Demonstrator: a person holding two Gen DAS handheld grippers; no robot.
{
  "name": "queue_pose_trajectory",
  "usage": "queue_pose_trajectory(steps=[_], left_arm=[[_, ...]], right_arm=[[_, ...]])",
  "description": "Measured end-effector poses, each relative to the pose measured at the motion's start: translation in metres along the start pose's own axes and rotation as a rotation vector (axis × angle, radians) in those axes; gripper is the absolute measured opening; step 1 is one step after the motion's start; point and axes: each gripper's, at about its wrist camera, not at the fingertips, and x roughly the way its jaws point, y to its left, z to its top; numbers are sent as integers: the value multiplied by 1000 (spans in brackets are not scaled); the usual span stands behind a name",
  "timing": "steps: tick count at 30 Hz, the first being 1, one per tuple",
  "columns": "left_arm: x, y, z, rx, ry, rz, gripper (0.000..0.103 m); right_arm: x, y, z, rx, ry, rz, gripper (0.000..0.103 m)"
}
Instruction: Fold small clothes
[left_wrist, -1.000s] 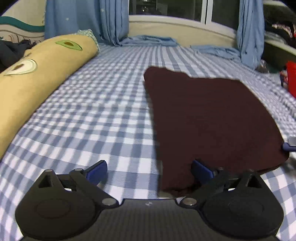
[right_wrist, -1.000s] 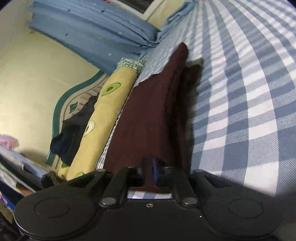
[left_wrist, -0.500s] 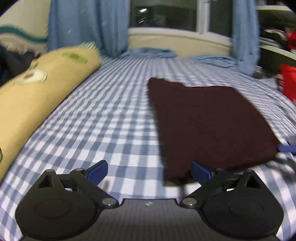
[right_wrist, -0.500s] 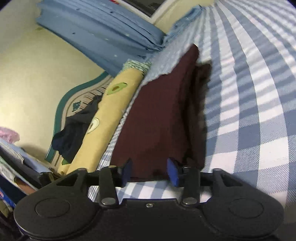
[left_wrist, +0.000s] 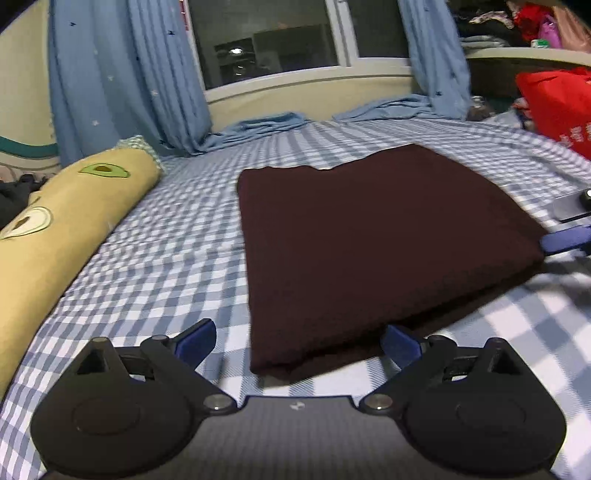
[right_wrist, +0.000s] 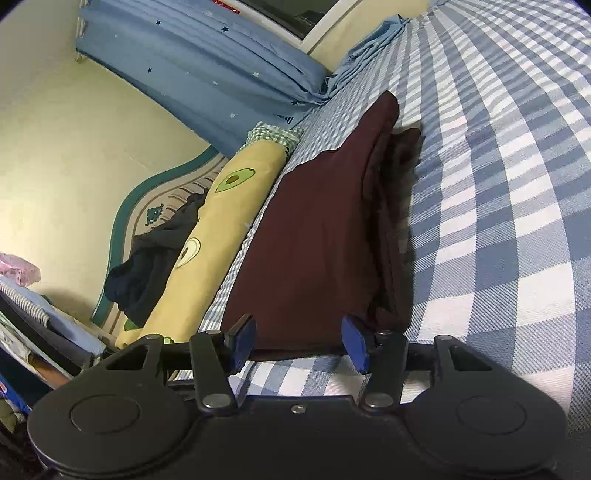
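A dark maroon garment (left_wrist: 369, 240) lies folded flat in a rectangle on the blue checked bed sheet (left_wrist: 166, 266). My left gripper (left_wrist: 297, 341) is open and empty, just in front of the garment's near edge. My right gripper (right_wrist: 299, 341) is open and empty at the garment's side edge; the garment (right_wrist: 325, 236) shows in layers in the right wrist view. One blue fingertip of the right gripper (left_wrist: 565, 240) shows at the right of the left wrist view, beside the garment's corner.
A long yellow avocado-print pillow (left_wrist: 55, 236) lies along the bed's left side. Blue curtains (left_wrist: 122, 74) and a window stand at the far end. A red bag (left_wrist: 557, 103) sits at the right. Dark clothes (right_wrist: 155, 258) lie by the headboard.
My right gripper has opened and let go of the garment's edge, which now lies flat. My left gripper has pulled back and risen a little; its view has tilted up.
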Motion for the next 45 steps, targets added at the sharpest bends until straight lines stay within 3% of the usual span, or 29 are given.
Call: queue_pose_trajectory(steps=[5, 11, 13, 14, 15, 16, 18, 19, 23, 30, 34, 40, 42, 45], left_arm=[[2, 2, -8, -29, -31, 77, 101], [-11, 30, -20, -107, -50, 245, 103], [-11, 38, -21, -142, -37, 234, 101], [-11, 34, -19, -110, -44, 225, 98], [-13, 28, -18, -59, -56, 202, 86], [-14, 20, -15, -14, -68, 185, 84], [-11, 11, -12, 15, -73, 201, 86], [-6, 11, -11, 9, -60, 224, 94], [-3, 28, -11, -86, -48, 273, 101], [-8, 30, -19, -94, -40, 317, 102], [-7, 36, -19, -123, -3, 289, 103], [-15, 39, -25, -89, 11, 250, 103], [-19, 37, -28, -71, 11, 252, 103], [-34, 32, -36, -20, 1, 279, 102]], right_arm=[[1, 0, -1, -5, -1, -10, 55], [3, -2, 0, 2, 3, -9, 54], [5, -3, 0, 6, 10, -2, 53], [6, -3, -1, 4, 12, -5, 53], [7, -2, -1, -1, 14, -10, 53], [8, -2, 0, -3, 16, -13, 53], [8, -3, 1, 0, 16, -13, 53], [8, -4, 1, 2, 16, -12, 53], [9, -4, 0, 2, 15, -11, 52], [12, -9, 1, 11, 30, -9, 45], [11, -9, 1, 1, 32, -16, 42], [8, -11, 0, 5, 31, -12, 41], [5, -11, -1, 16, 30, -16, 41], [-3, -12, -2, 81, 22, -24, 53]])
